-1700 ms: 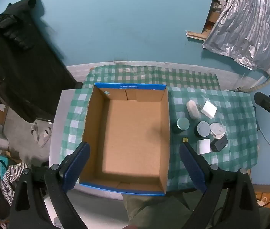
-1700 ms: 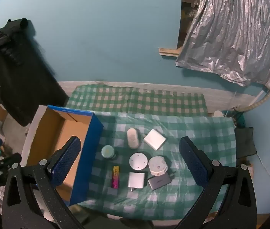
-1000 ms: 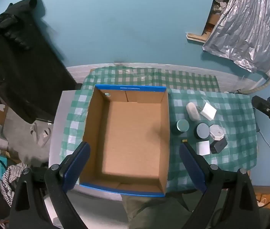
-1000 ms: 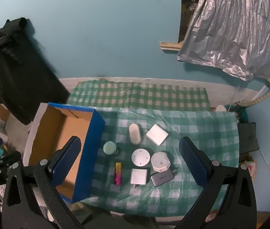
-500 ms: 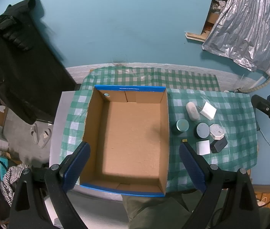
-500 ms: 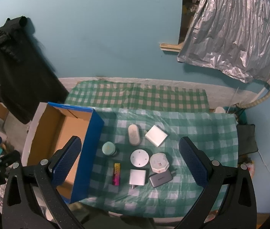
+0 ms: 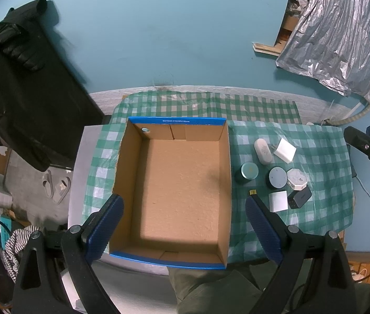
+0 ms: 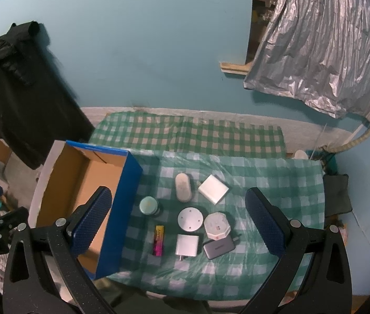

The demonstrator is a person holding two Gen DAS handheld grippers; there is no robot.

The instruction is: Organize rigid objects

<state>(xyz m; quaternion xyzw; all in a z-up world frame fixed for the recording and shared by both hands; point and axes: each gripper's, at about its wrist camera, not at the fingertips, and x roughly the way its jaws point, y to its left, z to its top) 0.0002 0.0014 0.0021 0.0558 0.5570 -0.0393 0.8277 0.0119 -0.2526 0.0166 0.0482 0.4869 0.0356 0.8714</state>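
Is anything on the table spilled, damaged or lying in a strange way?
Nothing stands out. The cardboard box sits open and upright, and the small items, such as the teal jar and pink battery, lie apart on the checked cloth, intact.

We see a matt brown cardboard box (image 7: 182,183) on glossy, plastic-covered checked cloth (image 8: 263,183). At two o'clock hangs crinkled, shiny silver foil sheeting (image 8: 315,52).

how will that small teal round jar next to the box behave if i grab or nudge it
The teal jar looks rigid, so it probably won't flex under the open right gripper. It stands upright on its flat base, so a nudge likely slides it on the glossy tablecloth. If tipped, its round wall could roll.
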